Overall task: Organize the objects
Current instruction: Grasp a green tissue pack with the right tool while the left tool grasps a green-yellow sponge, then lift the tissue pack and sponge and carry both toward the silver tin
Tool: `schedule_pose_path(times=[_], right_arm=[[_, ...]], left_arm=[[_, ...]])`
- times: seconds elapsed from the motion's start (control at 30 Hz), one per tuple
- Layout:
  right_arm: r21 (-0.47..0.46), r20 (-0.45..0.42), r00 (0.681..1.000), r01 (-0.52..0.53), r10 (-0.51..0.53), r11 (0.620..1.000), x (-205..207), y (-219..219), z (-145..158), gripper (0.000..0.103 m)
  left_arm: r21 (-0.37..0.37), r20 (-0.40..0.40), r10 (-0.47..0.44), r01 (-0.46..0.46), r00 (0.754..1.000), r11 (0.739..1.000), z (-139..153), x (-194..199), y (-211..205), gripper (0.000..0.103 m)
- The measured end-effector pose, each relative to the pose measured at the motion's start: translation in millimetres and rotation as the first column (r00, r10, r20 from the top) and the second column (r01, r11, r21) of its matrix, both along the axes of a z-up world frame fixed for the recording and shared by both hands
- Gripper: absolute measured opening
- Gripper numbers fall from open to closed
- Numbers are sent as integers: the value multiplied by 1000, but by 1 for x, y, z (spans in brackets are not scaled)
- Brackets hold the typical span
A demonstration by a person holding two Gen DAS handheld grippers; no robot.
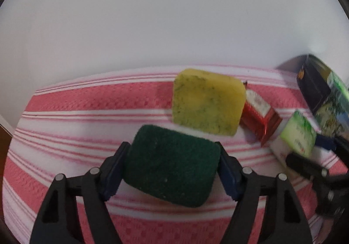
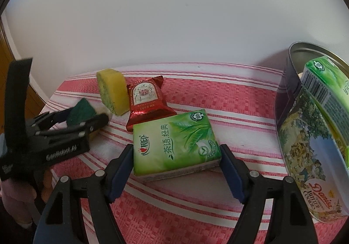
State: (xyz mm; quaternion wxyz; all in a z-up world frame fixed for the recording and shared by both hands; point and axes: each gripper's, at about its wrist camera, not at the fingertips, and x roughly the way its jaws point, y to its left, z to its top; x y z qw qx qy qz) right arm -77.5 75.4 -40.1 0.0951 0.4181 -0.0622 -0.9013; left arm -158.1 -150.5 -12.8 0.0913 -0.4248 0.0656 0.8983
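A: Starting big: cookie tin (image 2: 309, 134) standing open at the right edge of the striped cloth (image 2: 196, 89), already holding one green pack (image 2: 327, 84). Rigid metal, no give.

B: Moving to the tissue pack (image 2: 176, 143), lying flat between the right tool (image 2: 176, 169) jaws. Pads flanking both sides, looking just about in contact; squeezing or not, cannot tell. Light, soft, slick wrap; taking it across the short sides seeming best.

A: Now the green scouring sponge (image 1: 172, 165), framed by the left tool (image 1: 172, 169). Pads touching both ends, apparently clamping it. Springy and featherlight, rough enough for gripping, probably squashing under pressure.

B: Yellow sponge (image 1: 207, 102) propped on edge just behind, leaning by the red snack packet (image 2: 146, 102). Crinkly foil there, likely slippery, contents possibly crumbling.

A: Underneath, surface covered in pink-and-white cloth; plain white wall (image 2: 174, 14) behind, wooden trim peeking at far left.
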Motion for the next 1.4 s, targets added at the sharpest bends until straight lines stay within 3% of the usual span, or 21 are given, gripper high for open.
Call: schedule_pose_path(times=[0.17,0.5,0.83,1.1,1.4], right_arm=[[-17,-2,1000,2,-2,1000,-1,4,0,79],[-23,-17,999,27,-28,999,10,10,3,79],[8,-138,989,47,-46,999,44,18,20,79],[57,-262,964,65,-48,996,69,21,35,79],[71,-294,954,77,-52,995,84,31,41,79]], left_arm=[[-70,-18,40,-42,999,997,-3,21,-8,76],[-2,-12,180,-180,984,984,-4,42,-11,74],[62,-149,194,-186,970,981,12,63,13,74],[25,-278,186,-186,942,982,27,89,35,74],[43,-314,186,-182,931,982,35,102,45,74]])
